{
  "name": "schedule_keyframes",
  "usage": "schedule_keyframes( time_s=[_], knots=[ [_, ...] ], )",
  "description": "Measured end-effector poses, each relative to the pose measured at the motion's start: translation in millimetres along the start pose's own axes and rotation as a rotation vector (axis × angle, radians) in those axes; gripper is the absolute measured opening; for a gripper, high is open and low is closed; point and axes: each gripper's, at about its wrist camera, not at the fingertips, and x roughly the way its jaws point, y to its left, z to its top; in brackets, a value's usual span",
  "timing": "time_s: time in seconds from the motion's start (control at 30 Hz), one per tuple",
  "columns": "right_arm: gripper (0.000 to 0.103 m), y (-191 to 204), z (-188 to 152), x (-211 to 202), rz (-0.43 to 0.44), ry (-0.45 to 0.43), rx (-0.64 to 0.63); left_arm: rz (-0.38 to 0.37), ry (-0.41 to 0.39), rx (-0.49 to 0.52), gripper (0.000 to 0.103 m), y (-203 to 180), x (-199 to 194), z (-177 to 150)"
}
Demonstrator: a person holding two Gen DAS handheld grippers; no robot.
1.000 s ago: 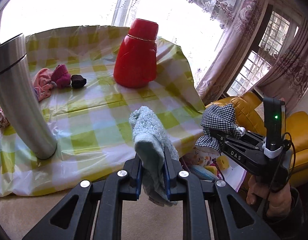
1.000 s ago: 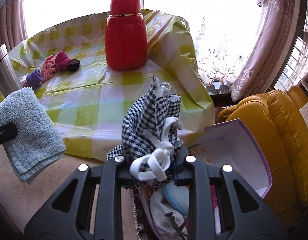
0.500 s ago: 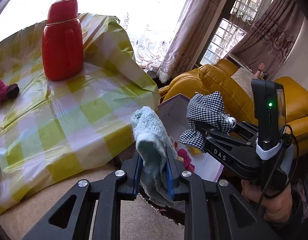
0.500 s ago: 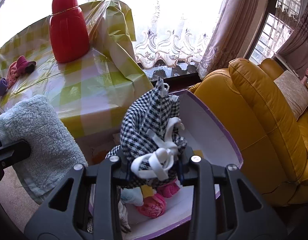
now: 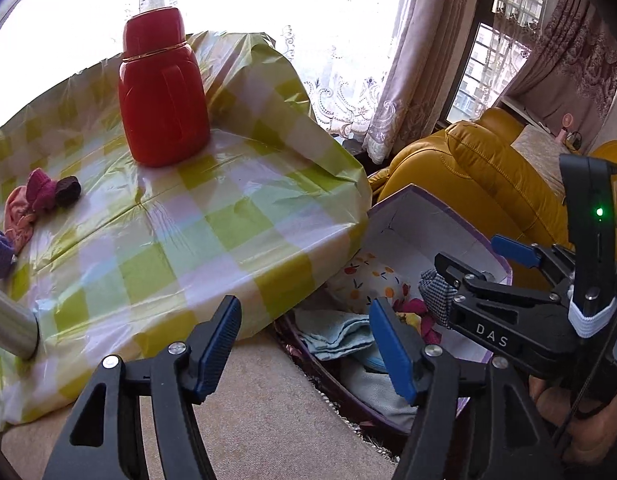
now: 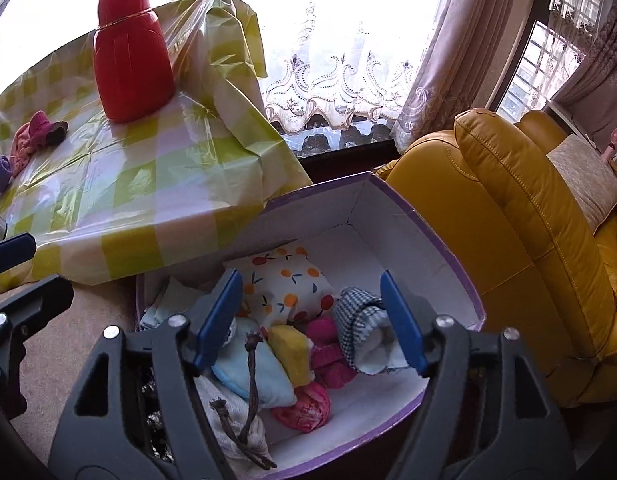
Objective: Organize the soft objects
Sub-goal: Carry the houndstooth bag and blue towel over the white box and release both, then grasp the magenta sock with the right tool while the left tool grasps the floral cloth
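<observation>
Both grippers have just let go over the purple-rimmed box (image 6: 448, 256) on the floor beside the table (image 5: 236, 216). The left gripper (image 5: 304, 344), which a moment ago clamped a pale blue towel (image 5: 336, 334), now has its blue-padded fingers (image 5: 218, 344) spreading apart with nothing between them, and the towel lies folded at the near end of the box. The right gripper (image 6: 312, 316) is likewise opening and empty; the black-and-white checked cloth (image 6: 358, 320) it carried has dropped into the box and rests against the right-hand pad side, next to a fruit-print pouch (image 6: 284, 280), a yellow piece (image 6: 288, 348) and pink knitted items (image 6: 328, 352). That puts two more soft things away in one go. What appears left of the task is on the table: a small cluster of pink, magenta and dark socks (image 5: 40, 196) and a purple one (image 5: 0, 256) at its far left, well apart from the red flask (image 5: 162, 92), which is hard and probably stays put. The next reach likely goes back across the table to those socks.
</observation>
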Motion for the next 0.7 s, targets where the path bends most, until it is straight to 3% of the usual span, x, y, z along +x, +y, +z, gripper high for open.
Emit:
schedule_keyframes(
  time_s=[0.27,0.43,0.7],
  knots=[
    [0.076,38,12,-9,0.058,-0.023,-0.055,0.059,-0.014,-0.06,0.067,41,-19,-11],
    [0.078,74,22,-15,0.133,-0.036,-0.103,0.118,-0.044,-0.116,0.067,87,-48,-35],
    [0.08,143,39,-8,0.235,-0.04,-0.206,0.326,-0.092,-0.403,0.068,217,-117,-107]
  ],
)
